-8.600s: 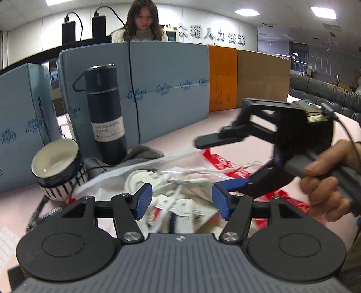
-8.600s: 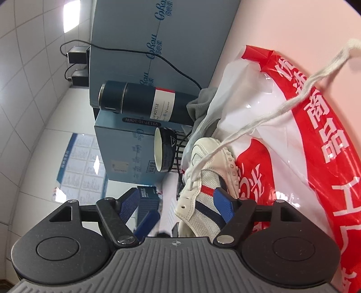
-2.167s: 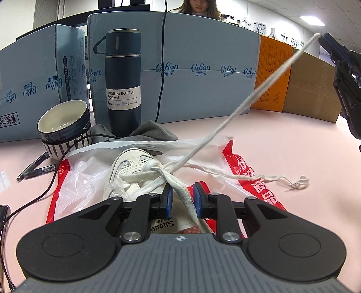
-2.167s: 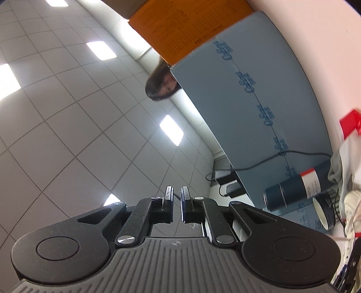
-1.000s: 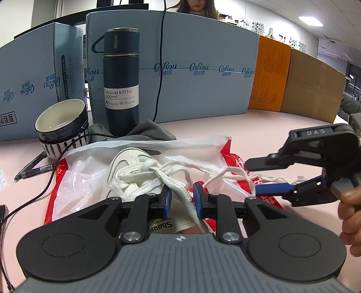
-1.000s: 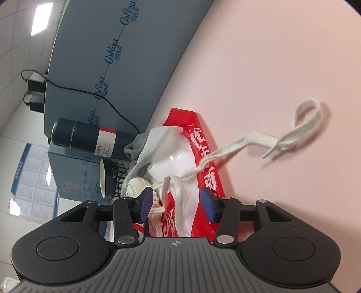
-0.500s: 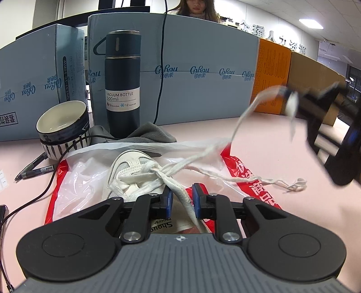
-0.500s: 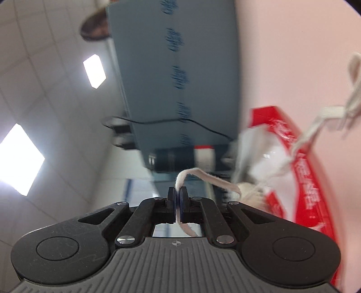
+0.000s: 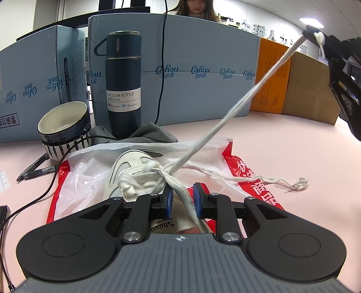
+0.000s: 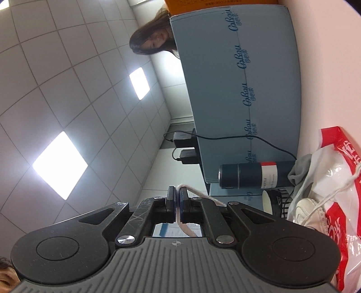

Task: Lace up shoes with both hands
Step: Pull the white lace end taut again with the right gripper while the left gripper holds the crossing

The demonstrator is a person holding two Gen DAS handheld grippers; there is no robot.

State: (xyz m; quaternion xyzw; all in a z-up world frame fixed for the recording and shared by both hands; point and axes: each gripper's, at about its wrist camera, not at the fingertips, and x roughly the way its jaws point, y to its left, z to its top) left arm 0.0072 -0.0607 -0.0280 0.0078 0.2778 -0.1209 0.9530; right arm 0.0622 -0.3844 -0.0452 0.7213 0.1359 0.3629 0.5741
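Note:
A white shoe [image 9: 133, 166] lies on a red and white plastic bag [image 9: 90, 171] in the left wrist view. My left gripper [image 9: 182, 198] stands just behind it, its blue pads shut on the shoe's white tongue [image 9: 183, 196]. One white lace [image 9: 237, 106] runs taut from the shoe's eyelets up to the top right. There my right gripper [image 9: 314, 36] pinches its end. In the right wrist view the right gripper [image 10: 177, 193] is shut on that lace [image 10: 180, 216], and the shoe [image 10: 309, 209] shows at the lower right. The other lace end [image 9: 297, 181] lies slack on the pink table.
Behind the shoe stand a dark vacuum bottle [image 9: 123, 83], a striped bowl [image 9: 64, 126] and a grey cloth [image 9: 146, 135]. Pens [image 9: 36, 171] and a black cable [image 9: 52, 187] lie at the left. Blue cartons [image 9: 203, 78] and brown boxes [image 9: 311, 90] wall the back, with a person [image 9: 196, 6] behind.
My right gripper shut on the lace near the table, then rose to the upper right and tipped upward, drawing the lace taut. The left gripper kept still on the shoe.

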